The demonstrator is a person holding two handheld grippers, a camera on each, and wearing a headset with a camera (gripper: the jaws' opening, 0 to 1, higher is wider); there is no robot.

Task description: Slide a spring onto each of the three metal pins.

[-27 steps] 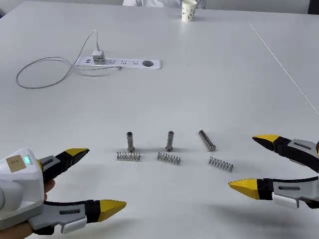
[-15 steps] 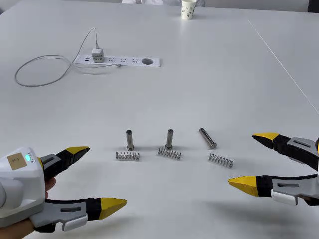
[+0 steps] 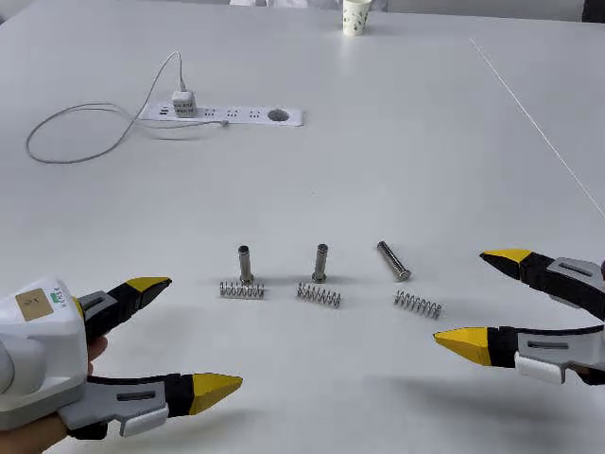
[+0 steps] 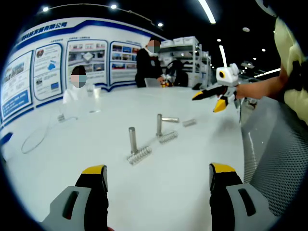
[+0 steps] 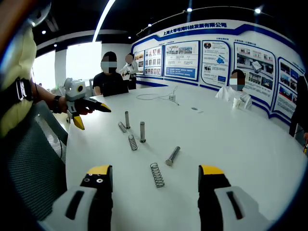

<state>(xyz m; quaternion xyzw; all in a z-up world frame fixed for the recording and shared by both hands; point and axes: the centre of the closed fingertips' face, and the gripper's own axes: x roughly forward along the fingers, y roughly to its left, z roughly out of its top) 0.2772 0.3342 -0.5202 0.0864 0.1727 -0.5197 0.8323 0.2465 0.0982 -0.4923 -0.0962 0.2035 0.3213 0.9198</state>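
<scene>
While both pairs of jaws are spread wide and nothing is gripped, the left gripper [image 3: 194,333] and the right gripper [image 3: 470,297] are seen above the white table [image 3: 397,142], well apart. Between them the left pin [image 3: 245,264] and middle pin [image 3: 320,263] are stood upright, and the right pin [image 3: 393,262] is laid flat. Just before each, a spring is laid: left spring [image 3: 242,290], middle spring [image 3: 319,296], right spring [image 3: 418,304]. Writing on the wall boards [image 5: 183,60] cannot be read.
</scene>
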